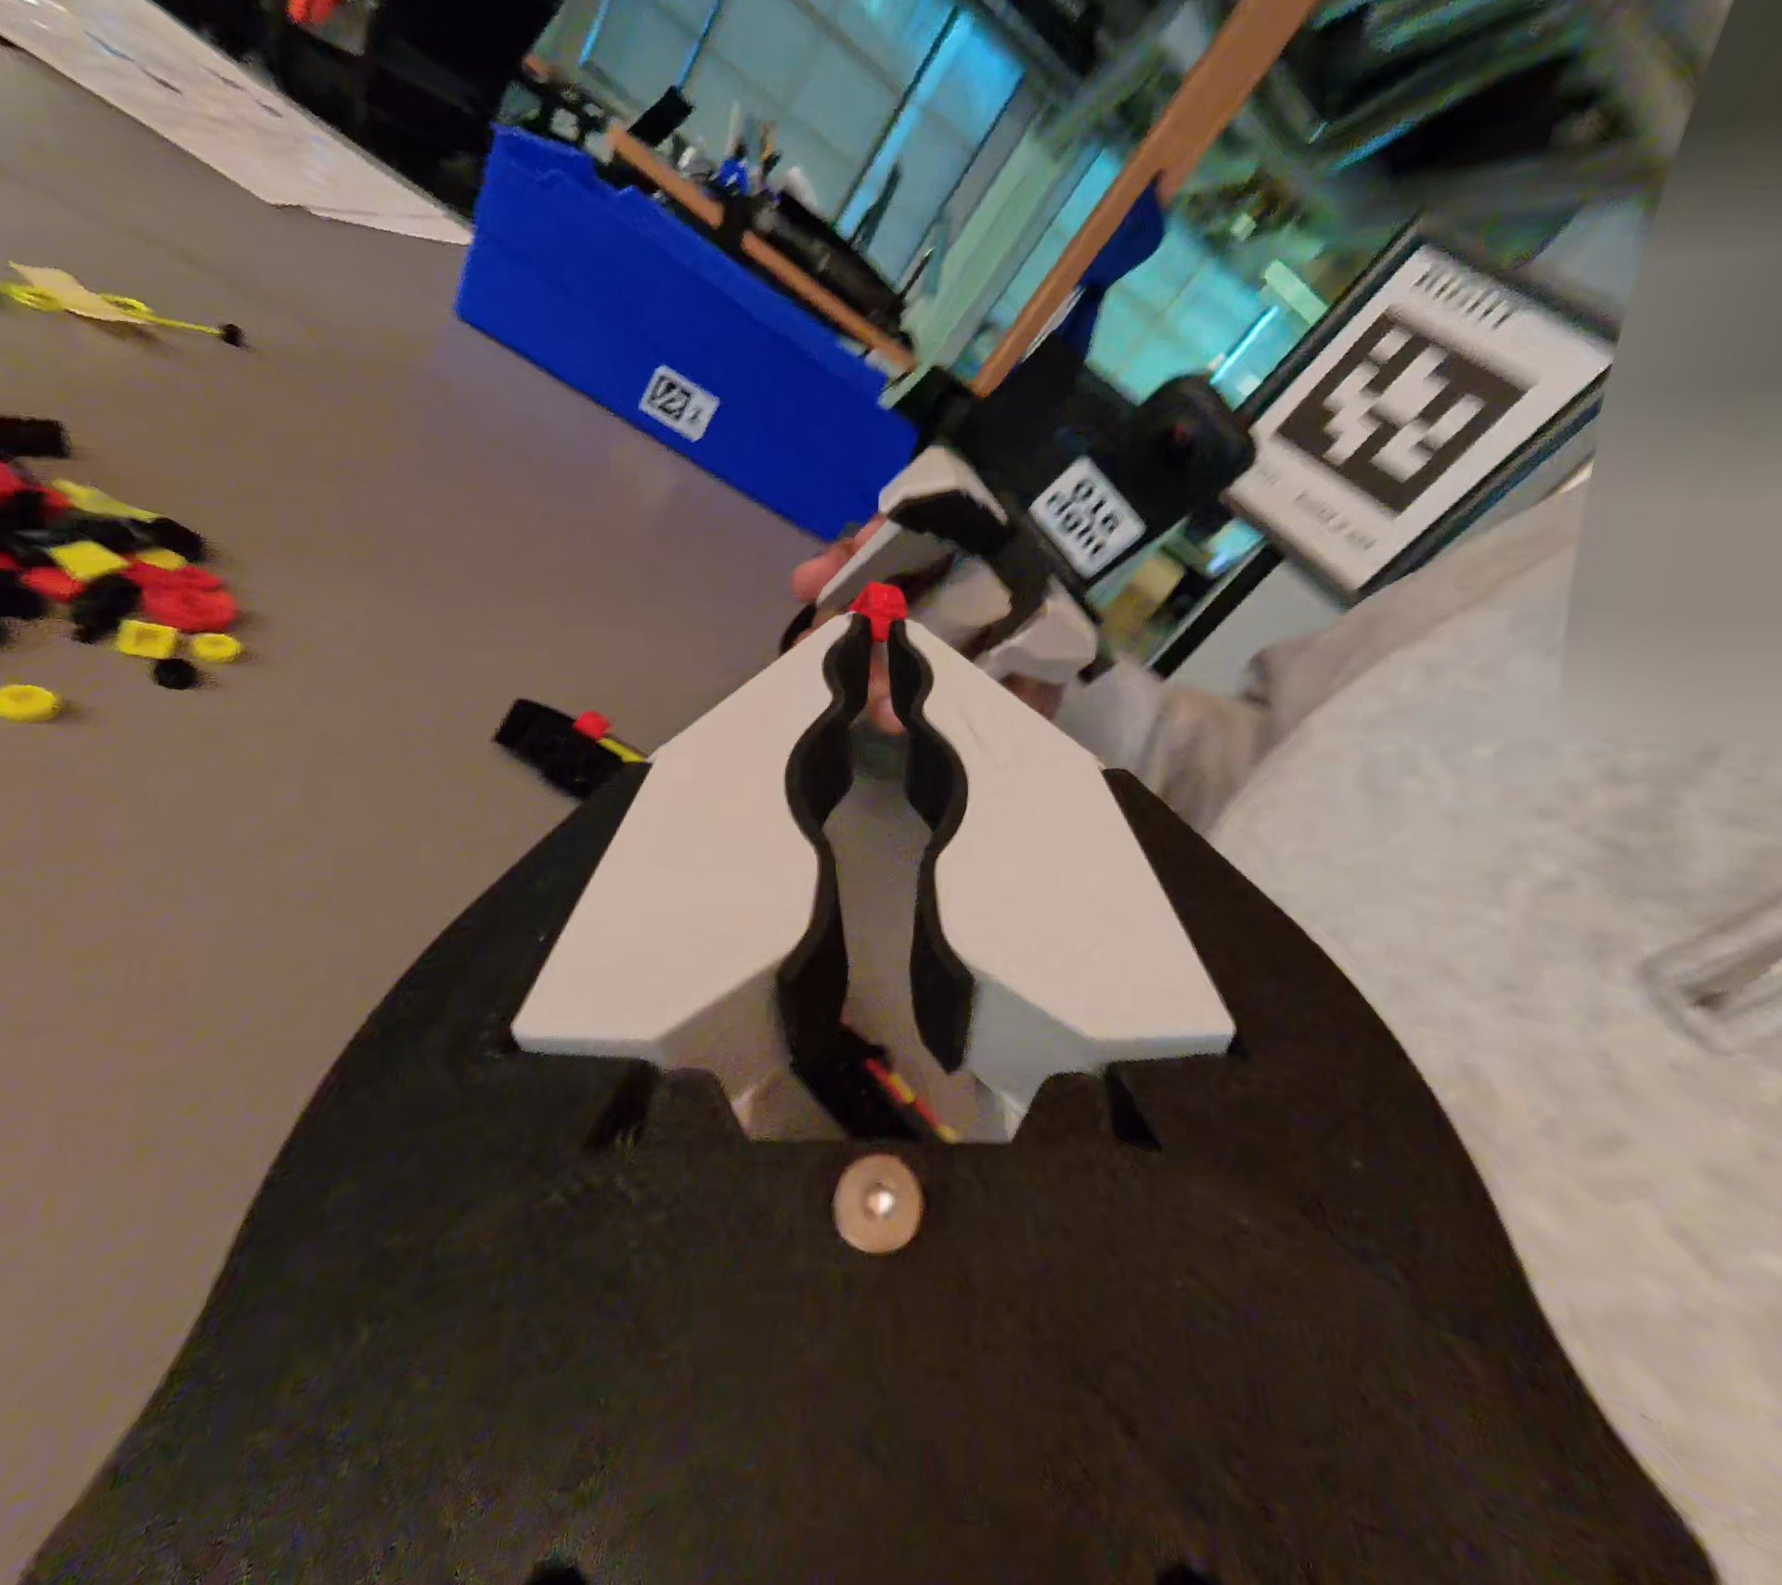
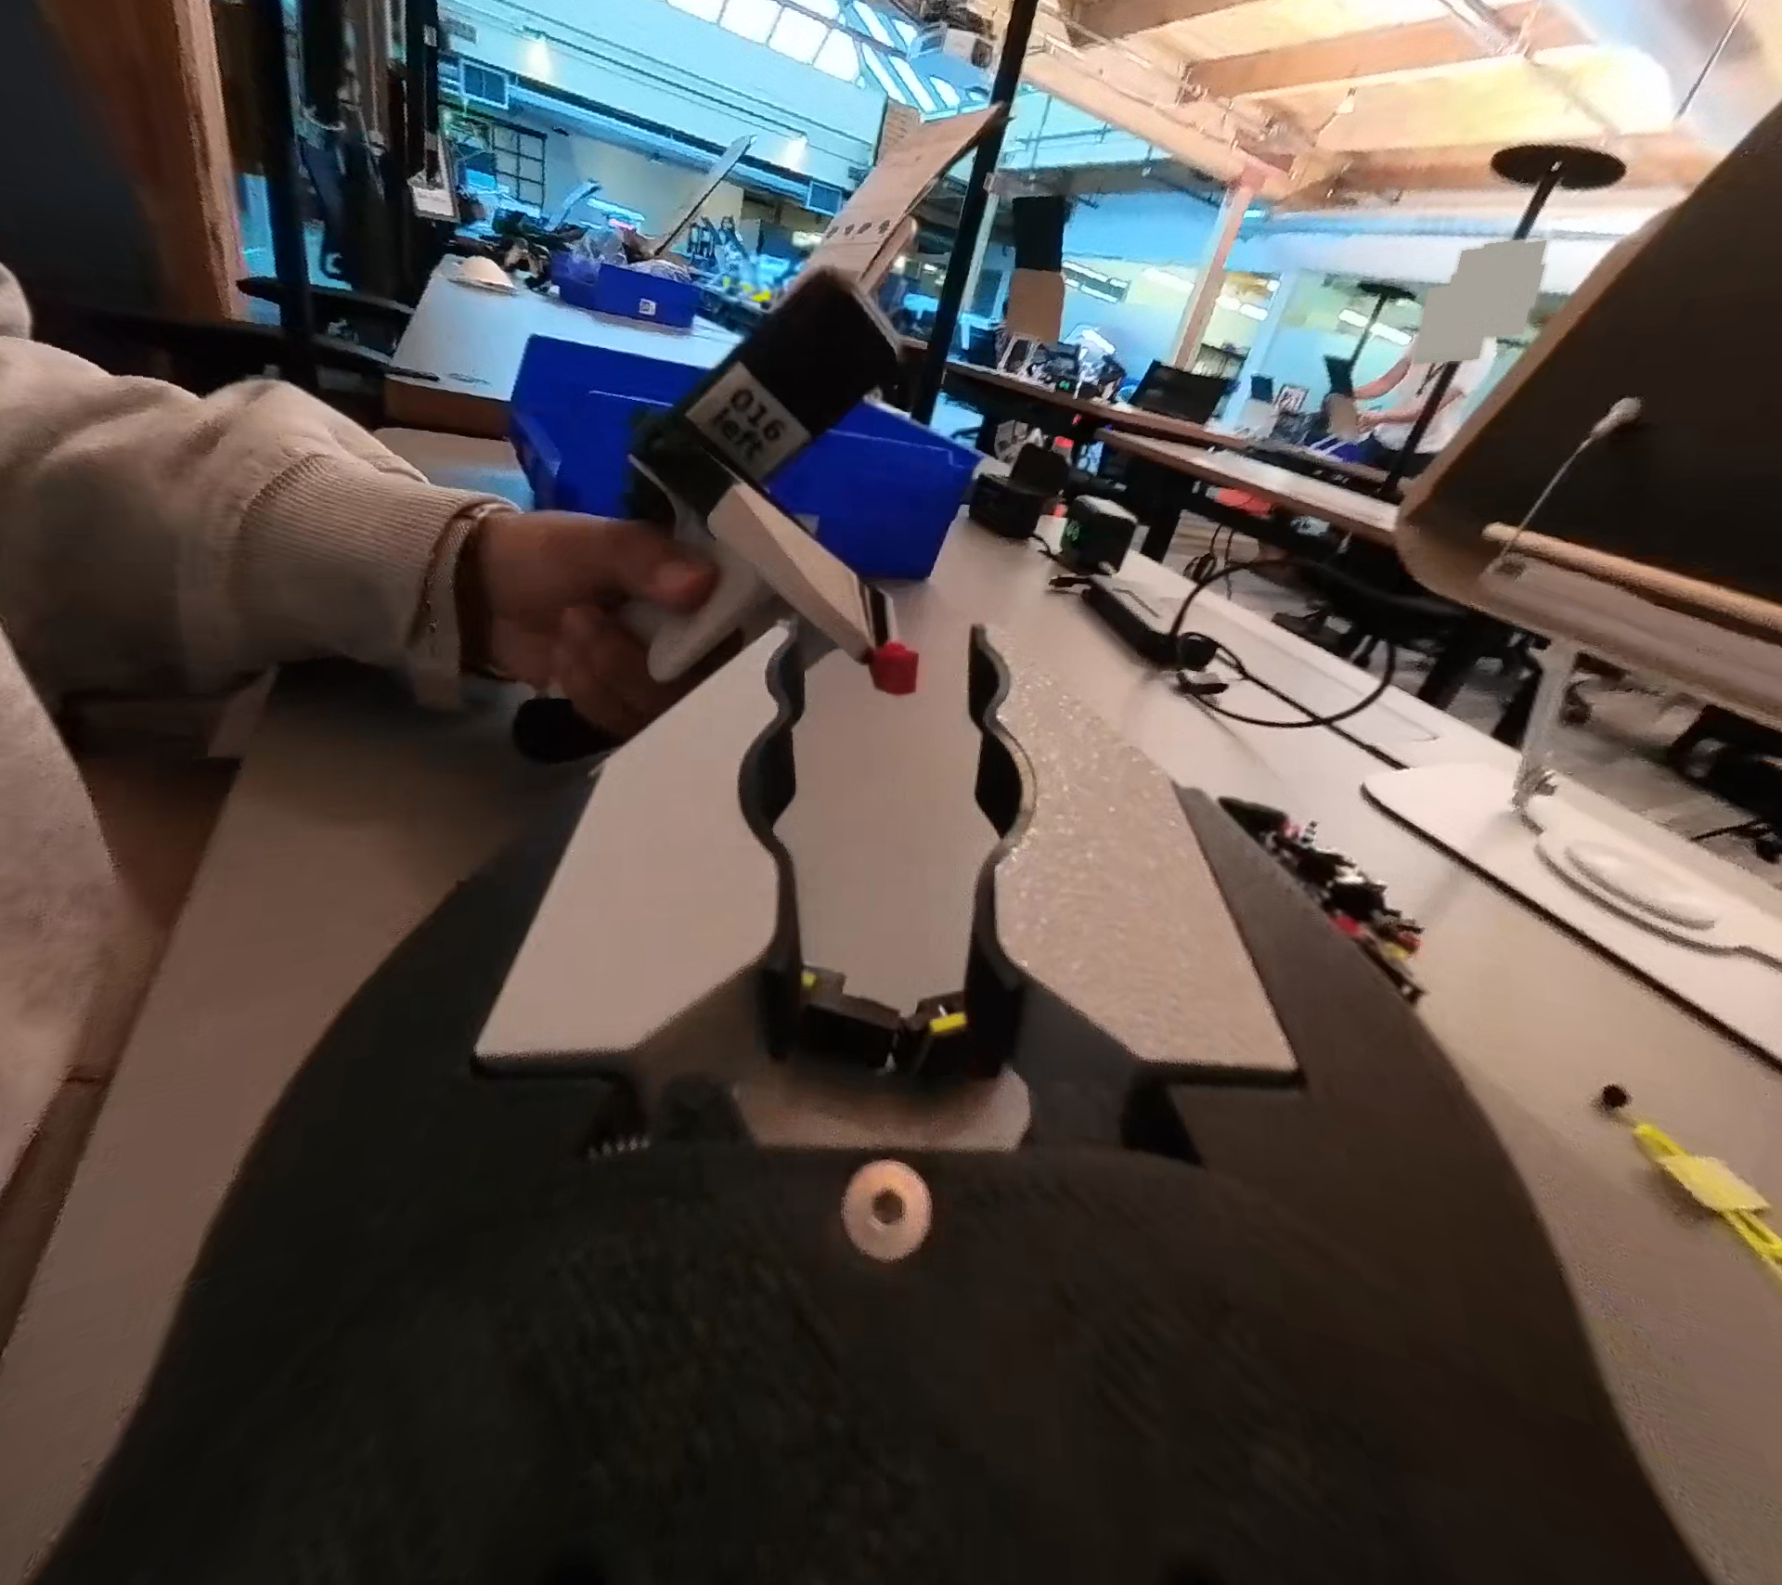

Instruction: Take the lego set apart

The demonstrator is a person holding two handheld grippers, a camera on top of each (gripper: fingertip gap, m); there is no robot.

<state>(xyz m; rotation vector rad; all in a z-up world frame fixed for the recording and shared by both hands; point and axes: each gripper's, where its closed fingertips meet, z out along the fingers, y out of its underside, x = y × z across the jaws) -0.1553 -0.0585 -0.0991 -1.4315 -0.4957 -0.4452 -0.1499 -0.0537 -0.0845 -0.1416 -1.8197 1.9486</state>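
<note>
My left gripper [image 1: 876,634] is shut on a small red brick [image 1: 876,603], pinched at the very tips and held above the grey table [image 1: 386,767]. In the right wrist view the left gripper [image 2: 873,640] and its red brick [image 2: 895,666] hang just in front of my right gripper [image 2: 887,652], which is open and empty at the tips. A black lego piece with red and yellow parts [image 1: 564,743] lies on the table under the left gripper. A black and yellow piece [image 2: 882,1028] shows at the base of the right fingers; I cannot tell if it is held.
A pile of loose red, yellow and black pieces [image 1: 116,565] lies to the left and also shows in the right wrist view [image 2: 1340,893]. A blue bin [image 1: 665,343] stands at the back. A yellow strip [image 2: 1697,1192], cables [image 2: 1205,661] and a white stand base [image 2: 1591,854] are at the right. The tips of both grippers are at nearly the same place.
</note>
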